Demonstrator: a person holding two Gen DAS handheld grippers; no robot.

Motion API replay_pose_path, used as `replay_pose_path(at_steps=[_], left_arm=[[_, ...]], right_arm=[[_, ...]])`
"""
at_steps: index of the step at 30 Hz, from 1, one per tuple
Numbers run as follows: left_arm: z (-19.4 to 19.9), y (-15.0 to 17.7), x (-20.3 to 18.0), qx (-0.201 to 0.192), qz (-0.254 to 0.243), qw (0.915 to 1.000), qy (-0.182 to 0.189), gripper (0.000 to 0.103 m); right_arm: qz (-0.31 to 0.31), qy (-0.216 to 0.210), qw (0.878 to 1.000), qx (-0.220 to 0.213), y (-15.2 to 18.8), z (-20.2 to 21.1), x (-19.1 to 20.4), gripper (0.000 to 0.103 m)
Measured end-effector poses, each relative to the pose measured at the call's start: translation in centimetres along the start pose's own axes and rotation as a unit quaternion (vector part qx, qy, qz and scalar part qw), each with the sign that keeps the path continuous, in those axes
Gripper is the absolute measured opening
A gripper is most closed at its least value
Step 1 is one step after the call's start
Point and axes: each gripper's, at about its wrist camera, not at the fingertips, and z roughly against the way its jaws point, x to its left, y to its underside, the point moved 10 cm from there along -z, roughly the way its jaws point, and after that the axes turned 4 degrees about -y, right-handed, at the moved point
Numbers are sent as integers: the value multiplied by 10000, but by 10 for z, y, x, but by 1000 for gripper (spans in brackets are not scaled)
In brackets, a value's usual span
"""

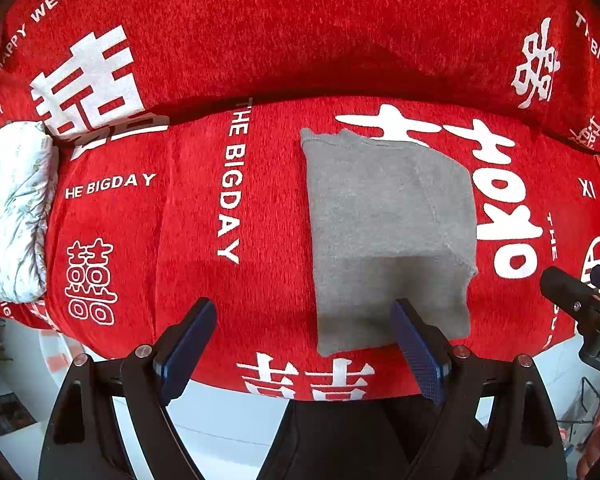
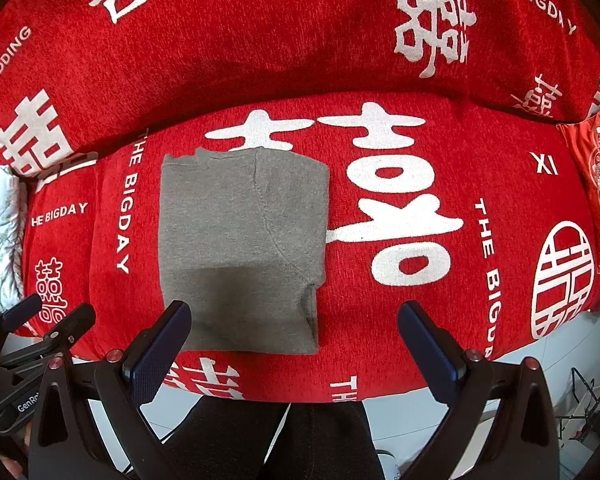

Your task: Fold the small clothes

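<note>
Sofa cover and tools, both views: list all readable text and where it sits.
"THE BIGDAY": white print on the red sofa cover, repeated.
"HE BIGDAY": same cover, first letter hidden.
"WEDDING": cover backrest; the word before it is cut off.
"XI": cover seat.
"GenRo": left tool body, rest cut off.
Large white Chinese characters: decorative, on the cover.
Grey folded garment: no text.

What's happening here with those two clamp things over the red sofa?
A person holds two handheld grippers above a red sofa cover with white lettering. On it lies a grey knitted garment, folded into a neat rectangle. The left gripper and the right gripper both hang open above it, touching nothing.
</note>
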Motion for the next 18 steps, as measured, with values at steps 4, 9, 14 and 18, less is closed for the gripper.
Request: replay_pose_path(at_steps=[4, 9, 14, 18], left_arm=[[-1, -1, 0, 1, 21, 10000, -25, 89], [-2, -3, 1, -13, 5, 10000, -72, 89], [0, -5, 0, -130, 91, 9999, 0, 89], [2, -8, -2, -186, 57, 9998, -8, 89]], right_arm=[[-8, -2, 10000, 3, 0, -1, 0, 103], [-21, 7, 10000, 23, 2, -3, 1, 103], [-5, -4, 10000, 60, 1, -6, 1, 103], [-9, -16, 10000, 73, 0, -6, 0, 103]])
